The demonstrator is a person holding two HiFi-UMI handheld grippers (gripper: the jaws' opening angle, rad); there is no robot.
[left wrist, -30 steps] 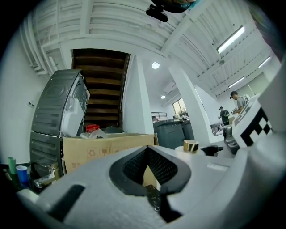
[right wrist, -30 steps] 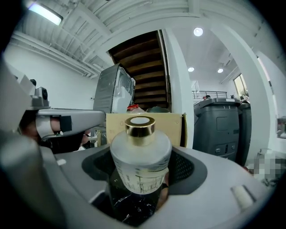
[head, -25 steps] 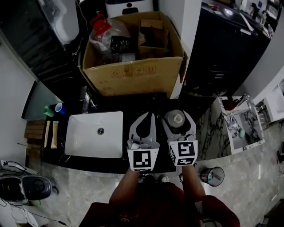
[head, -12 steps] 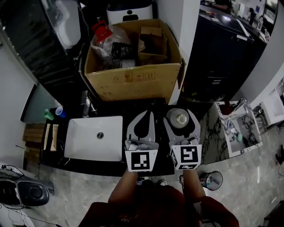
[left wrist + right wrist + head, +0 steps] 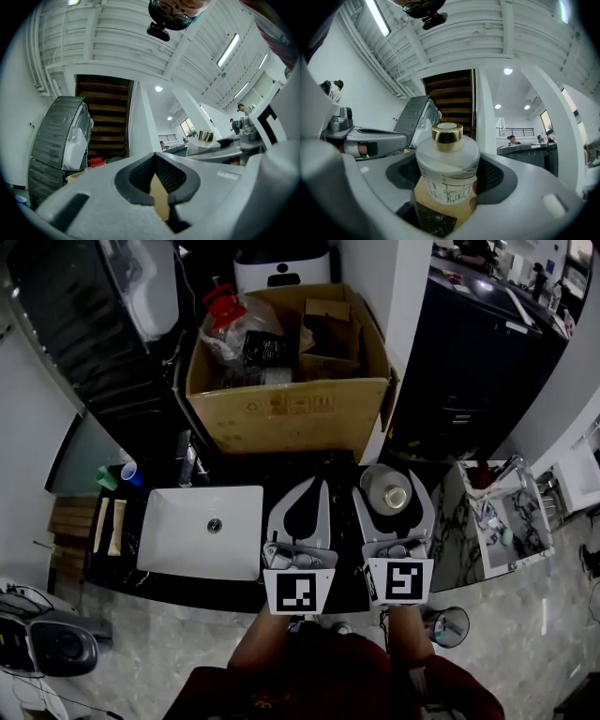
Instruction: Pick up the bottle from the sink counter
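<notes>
A frosted bottle point(image 5: 446, 180) with a gold cap and amber liquid stands upright between the jaws of my right gripper point(image 5: 447, 164), whose pads press on both its sides. From the head view I look down on the bottle's cap point(image 5: 395, 496) inside the right gripper point(image 5: 394, 486), over the dark sink counter point(image 5: 246, 470). My left gripper point(image 5: 314, 491) is beside it on the left, jaws together with nothing in them. In the left gripper view the left gripper point(image 5: 154, 161) is shut and tilted upward.
A white sink basin point(image 5: 200, 532) with a faucet point(image 5: 187, 461) lies left of the grippers. A large open cardboard box point(image 5: 286, 404) full of items stands just beyond them. A blue cup point(image 5: 129, 472) sits far left. A dark cabinet point(image 5: 478, 362) and a small bin point(image 5: 448, 624) are right.
The right gripper with the bottle has drifted slightly to the right, away from the left gripper. The left gripper has stayed put and shut.
</notes>
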